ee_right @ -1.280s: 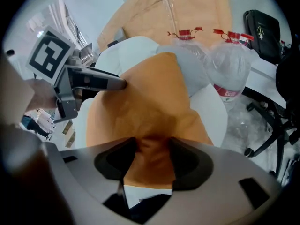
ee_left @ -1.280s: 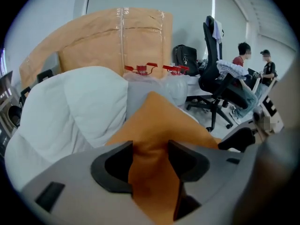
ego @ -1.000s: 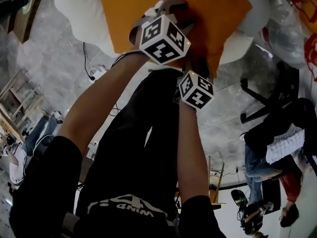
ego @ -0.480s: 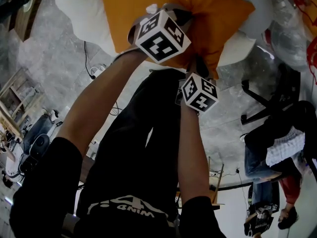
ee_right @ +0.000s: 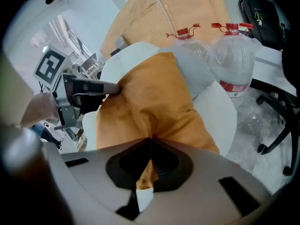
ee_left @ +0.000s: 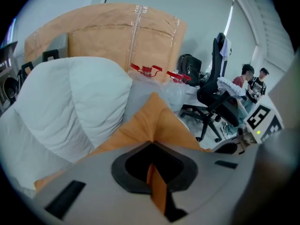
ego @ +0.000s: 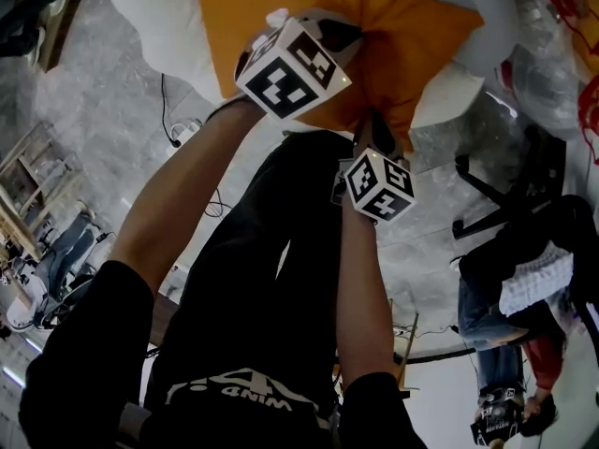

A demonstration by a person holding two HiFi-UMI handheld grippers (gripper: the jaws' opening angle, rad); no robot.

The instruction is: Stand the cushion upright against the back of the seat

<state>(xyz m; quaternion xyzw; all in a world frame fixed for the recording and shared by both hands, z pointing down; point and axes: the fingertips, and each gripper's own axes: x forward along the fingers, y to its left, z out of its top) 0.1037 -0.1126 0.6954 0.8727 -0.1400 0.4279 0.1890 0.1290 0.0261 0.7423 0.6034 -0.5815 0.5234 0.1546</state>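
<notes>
Cushion [ego: 416,36] plain orange, fabric puckered along near edge.

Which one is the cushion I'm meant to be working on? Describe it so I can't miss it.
Find the puffy white seat in front of the big cardboard box. The cushion lies on it, pinched by the left tool and the right tool. It is the only bright orange thing; the padding around it is white.
</notes>
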